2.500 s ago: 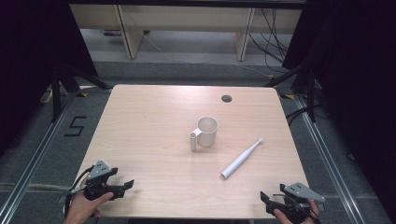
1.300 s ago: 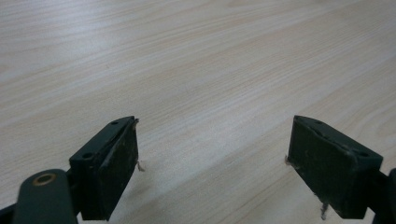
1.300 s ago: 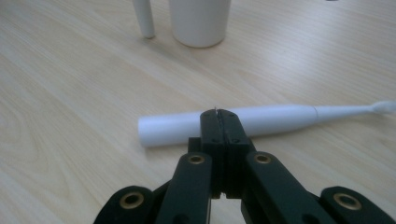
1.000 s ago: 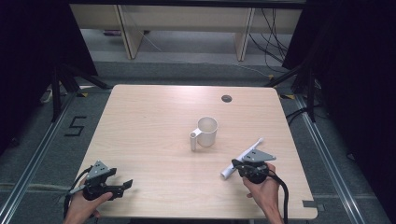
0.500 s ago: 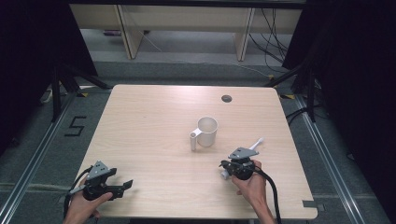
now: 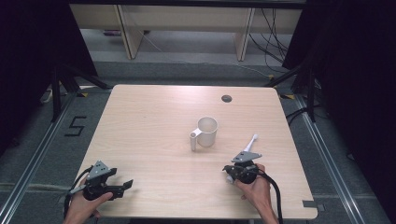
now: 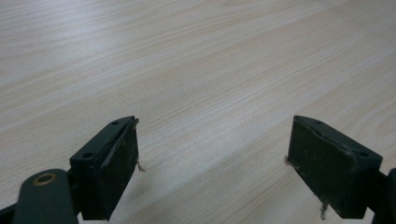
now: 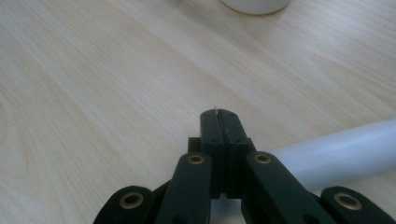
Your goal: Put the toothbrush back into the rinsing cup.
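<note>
A white cylindrical mug stands mid-table on pale woodgrain. Right of it lies a smooth white toothbrush — the right gripper, jaws pressed together, sits over its handle end. Nearer-left, the left gripper rests, jaws spread.

obstacles: mug mid-table, toothbrush right of it | free: table left half
</note>
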The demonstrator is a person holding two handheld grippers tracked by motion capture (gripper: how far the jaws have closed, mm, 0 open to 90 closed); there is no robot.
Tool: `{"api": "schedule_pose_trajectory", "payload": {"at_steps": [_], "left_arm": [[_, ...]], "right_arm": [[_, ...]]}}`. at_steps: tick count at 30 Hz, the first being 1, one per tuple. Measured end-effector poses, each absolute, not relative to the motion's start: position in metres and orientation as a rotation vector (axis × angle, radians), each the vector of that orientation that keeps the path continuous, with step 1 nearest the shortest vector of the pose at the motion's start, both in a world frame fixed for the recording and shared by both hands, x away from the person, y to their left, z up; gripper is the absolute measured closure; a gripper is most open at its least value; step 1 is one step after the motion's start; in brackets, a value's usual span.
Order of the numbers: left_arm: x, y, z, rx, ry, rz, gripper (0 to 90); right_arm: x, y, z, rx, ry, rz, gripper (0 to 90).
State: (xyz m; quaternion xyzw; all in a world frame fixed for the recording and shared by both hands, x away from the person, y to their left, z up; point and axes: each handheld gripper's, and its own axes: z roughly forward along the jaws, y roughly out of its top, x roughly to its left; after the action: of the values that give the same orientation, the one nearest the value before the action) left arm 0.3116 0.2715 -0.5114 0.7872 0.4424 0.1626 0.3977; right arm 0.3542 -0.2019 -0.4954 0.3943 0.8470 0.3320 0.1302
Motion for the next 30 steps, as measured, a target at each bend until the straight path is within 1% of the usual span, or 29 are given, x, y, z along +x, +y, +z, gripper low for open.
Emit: {"api": "schedule_pose_trajectory", "payload": {"at_steps": [2, 3, 4, 7, 8, 12, 14, 17, 18, 20, 21, 23, 24, 25, 26, 28, 30], "left_arm": [[0.312, 0.271, -0.511, 1.995, 1.121, 0.411, 15.7], [0.312, 0.268, -0.513, 1.952, 1.137, 0.407, 15.7], [0.312, 0.268, -0.513, 1.953, 1.137, 0.407, 15.7], [0.313, 0.271, -0.511, 2.009, 1.117, 0.408, 15.8], [0.313, 0.267, -0.513, 1.953, 1.134, 0.406, 15.7], [0.314, 0.269, -0.511, 2.004, 1.116, 0.404, 15.8], [0.314, 0.266, -0.513, 1.961, 1.132, 0.402, 15.8], [0.314, 0.267, -0.512, 1.988, 1.122, 0.406, 15.7], [0.314, 0.265, -0.514, 1.952, 1.136, 0.403, 15.8], [0.314, 0.265, -0.513, 1.964, 1.132, 0.402, 15.7], [0.315, 0.268, -0.512, 2.007, 1.115, 0.404, 15.8], [0.314, 0.268, -0.512, 2.008, 1.116, 0.403, 15.8], [0.314, 0.268, -0.512, 2.007, 1.116, 0.404, 15.8], [0.314, 0.265, -0.513, 1.964, 1.135, 0.400, 15.7], [0.314, 0.268, -0.512, 2.009, 1.118, 0.405, 15.7], [0.314, 0.265, -0.514, 1.951, 1.134, 0.411, 15.8], [0.314, 0.265, -0.514, 1.963, 1.136, 0.406, 15.8]], "right_arm": [[0.352, -0.206, -0.496, 1.141, 2.447, 0.978, 90.0], [0.350, -0.208, -0.497, 1.145, 2.441, 0.979, 90.0], [0.348, -0.211, -0.496, 1.150, 2.450, 0.976, 90.0], [0.343, -0.217, -0.495, 1.163, 2.461, 0.963, 90.0], [0.342, -0.219, -0.494, 1.161, 2.472, 0.955, 90.0], [0.335, -0.227, -0.495, 1.170, 2.478, 0.927, 90.0], [0.331, -0.233, -0.496, 1.185, 2.478, 0.922, 90.0], [0.328, -0.242, -0.496, 1.198, 2.463, 0.920, 90.0], [0.326, -0.246, -0.495, 1.220, 2.458, 0.917, 90.0], [0.324, -0.253, -0.495, 1.223, 2.444, 0.925, 90.0], [0.324, -0.254, -0.494, 1.235, 2.438, 0.924, 90.0], [0.321, -0.258, -0.493, 1.279, 2.433, 0.929, 90.0], [0.322, -0.261, -0.494, 1.240, 2.426, 0.922, 90.0], [0.322, -0.267, -0.494, 1.240, 2.424, 0.921, 90.0], [0.322, -0.267, -0.494, 1.240, 2.424, 0.921, 90.0], [0.321, -0.270, -0.493, 1.260, 2.420, 0.915, 90.0], [0.321, -0.272, -0.493, 1.260, 2.416, 0.922, 90.0]]}}
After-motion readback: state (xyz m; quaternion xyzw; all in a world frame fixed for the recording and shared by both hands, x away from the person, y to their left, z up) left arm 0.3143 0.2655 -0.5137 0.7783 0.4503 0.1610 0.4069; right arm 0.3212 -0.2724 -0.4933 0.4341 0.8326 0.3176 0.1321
